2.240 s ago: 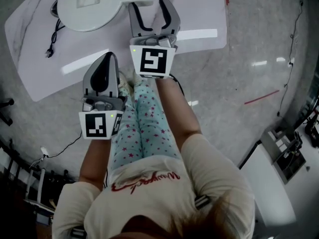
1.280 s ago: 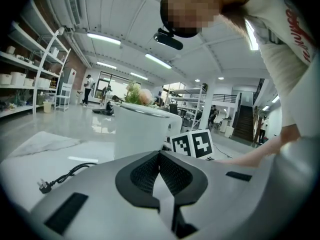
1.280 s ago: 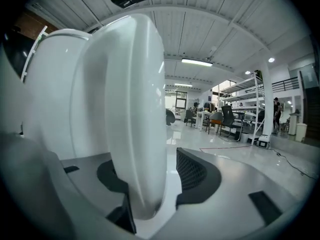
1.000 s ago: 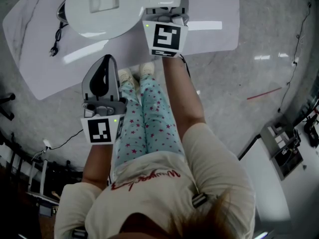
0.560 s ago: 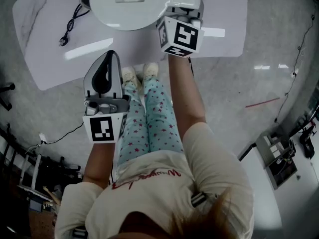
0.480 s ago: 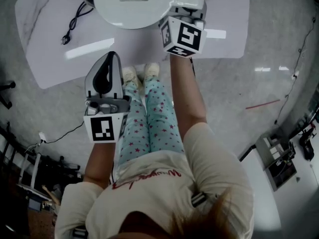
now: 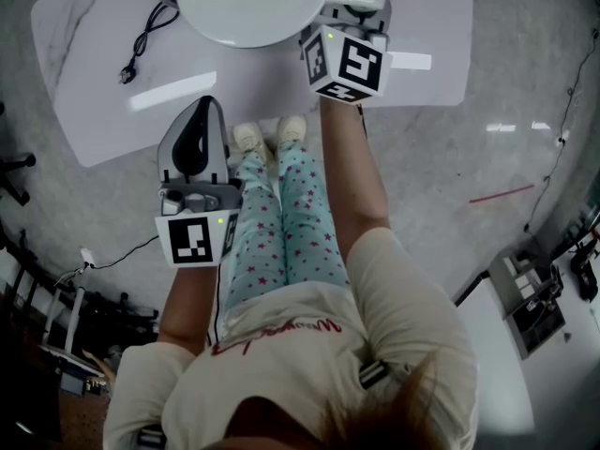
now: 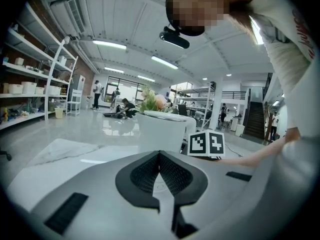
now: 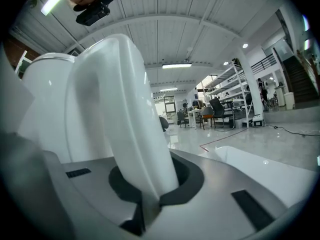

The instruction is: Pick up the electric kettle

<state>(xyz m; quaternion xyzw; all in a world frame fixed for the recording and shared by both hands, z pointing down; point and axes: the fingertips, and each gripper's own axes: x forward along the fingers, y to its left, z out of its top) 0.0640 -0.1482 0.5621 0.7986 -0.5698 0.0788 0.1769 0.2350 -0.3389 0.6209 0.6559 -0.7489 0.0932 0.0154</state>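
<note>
One grip is made: your right gripper [image 9: 150,196] is clamped on the white handle [image 9: 122,114] of the electric kettle [image 7: 248,7], which stands on the white table [image 7: 431,17] ahead of you. Your left gripper [image 8: 160,184] hangs by the table's near edge, its jaws together on nothing. The lift is what remains, I judge. Whether the kettle has cleared its base, I cannot tell.

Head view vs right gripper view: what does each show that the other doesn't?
Only head view: the power cord on the table, and the left gripper, shut, apart from the kettle. Only right gripper view: the right gripper clamped on the kettle handle. Both: the white kettle body.
</note>
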